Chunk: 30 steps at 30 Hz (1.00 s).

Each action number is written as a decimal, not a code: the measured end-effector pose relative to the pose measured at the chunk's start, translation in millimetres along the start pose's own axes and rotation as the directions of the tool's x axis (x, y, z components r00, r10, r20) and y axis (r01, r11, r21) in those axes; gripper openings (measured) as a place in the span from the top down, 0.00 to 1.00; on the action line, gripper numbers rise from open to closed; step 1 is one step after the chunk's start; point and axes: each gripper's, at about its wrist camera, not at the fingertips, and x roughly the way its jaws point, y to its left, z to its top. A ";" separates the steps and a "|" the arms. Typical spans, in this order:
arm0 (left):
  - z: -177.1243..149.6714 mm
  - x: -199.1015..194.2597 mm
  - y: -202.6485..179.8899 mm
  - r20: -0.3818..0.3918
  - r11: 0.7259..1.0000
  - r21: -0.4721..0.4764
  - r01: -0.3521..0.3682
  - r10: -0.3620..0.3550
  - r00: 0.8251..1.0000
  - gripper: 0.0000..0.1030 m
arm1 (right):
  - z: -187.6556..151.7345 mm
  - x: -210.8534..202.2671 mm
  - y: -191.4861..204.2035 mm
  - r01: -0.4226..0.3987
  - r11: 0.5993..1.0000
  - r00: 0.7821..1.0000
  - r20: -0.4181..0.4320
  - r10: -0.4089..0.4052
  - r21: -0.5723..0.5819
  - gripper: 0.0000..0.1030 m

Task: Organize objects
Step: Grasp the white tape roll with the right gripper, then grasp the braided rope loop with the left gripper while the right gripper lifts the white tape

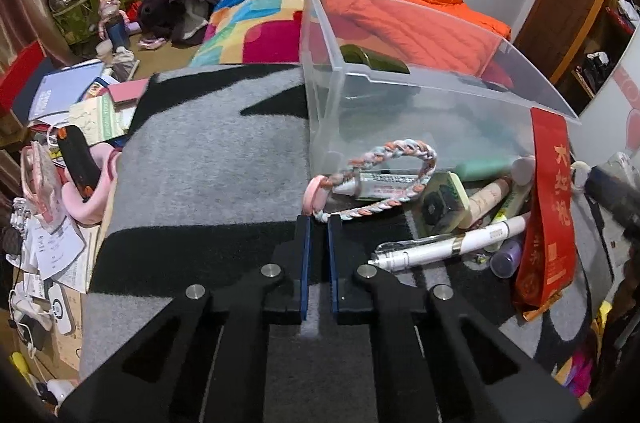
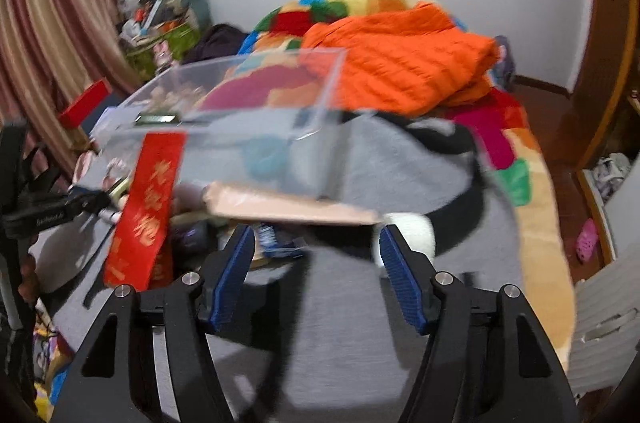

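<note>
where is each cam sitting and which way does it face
Left wrist: rides the left hand-held gripper, angled down at the grey blanket, its shut fingers on the braided cord before the clear bin; the right hand-held gripper's body shows at the right edge.
Right wrist: rides the right hand-held gripper, open, facing the bin's other end; the left one shows at left.
Shared: bin, red banner, orange quilt.
</note>
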 end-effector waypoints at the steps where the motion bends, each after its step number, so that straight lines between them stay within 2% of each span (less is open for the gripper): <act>1: -0.3 -0.8 -0.5 0.005 1.000 0.001 -0.002 0.002 1.000 0.97 | 1.8 -1.2 -6.0 0.022 1.000 1.000 0.004 -0.022 0.007 0.40; 7: -4.1 -16.7 2.4 0.059 1.000 -0.014 0.003 -0.002 0.998 0.98 | 3.1 14.0 -34.1 0.105 0.993 0.994 -0.039 -0.102 0.058 0.40; 11: -3.7 -31.7 3.6 0.091 1.000 -0.012 0.007 -0.005 0.996 0.98 | -0.8 4.4 -41.5 0.075 0.994 0.997 -0.009 -0.075 0.082 0.40; 15: 0.0 -49.0 2.4 0.139 1.000 -0.007 0.017 -0.016 0.990 0.98 | 1.5 -7.2 -47.9 0.097 0.990 0.994 0.036 -0.101 0.098 0.40; 19: 5.8 -62.0 -2.7 0.182 1.000 0.004 0.026 -0.026 0.983 0.98 | 1.1 8.3 -51.3 0.138 0.986 0.990 -0.013 -0.137 0.089 0.41; 20: 7.3 -64.7 -3.8 0.190 1.000 0.008 0.030 -0.031 0.981 0.98 | -0.7 14.2 -51.8 0.150 0.985 0.989 -0.031 -0.148 0.090 0.42; 22: 8.6 -68.0 -5.2 0.204 1.000 0.015 0.027 -0.029 0.979 0.98 | -2.8 24.1 -54.8 0.143 0.986 0.988 -0.072 -0.136 0.091 0.64; 25: 7.7 -67.4 -3.2 0.198 1.000 0.011 0.011 -0.013 0.980 0.98 | -3.2 20.2 -53.5 0.132 0.988 0.990 -0.058 -0.127 0.079 0.65; 28: 5.9 -56.9 3.6 0.146 0.999 0.003 0.039 -0.039 0.989 0.97 | -5.0 21.5 -51.0 0.126 0.990 0.990 -0.069 -0.122 0.064 0.65; 30: 5.0 -46.0 7.0 0.101 0.998 -0.001 0.057 -0.057 0.993 0.92 | -5.4 22.1 -49.6 0.129 0.990 0.989 -0.073 -0.125 0.056 0.65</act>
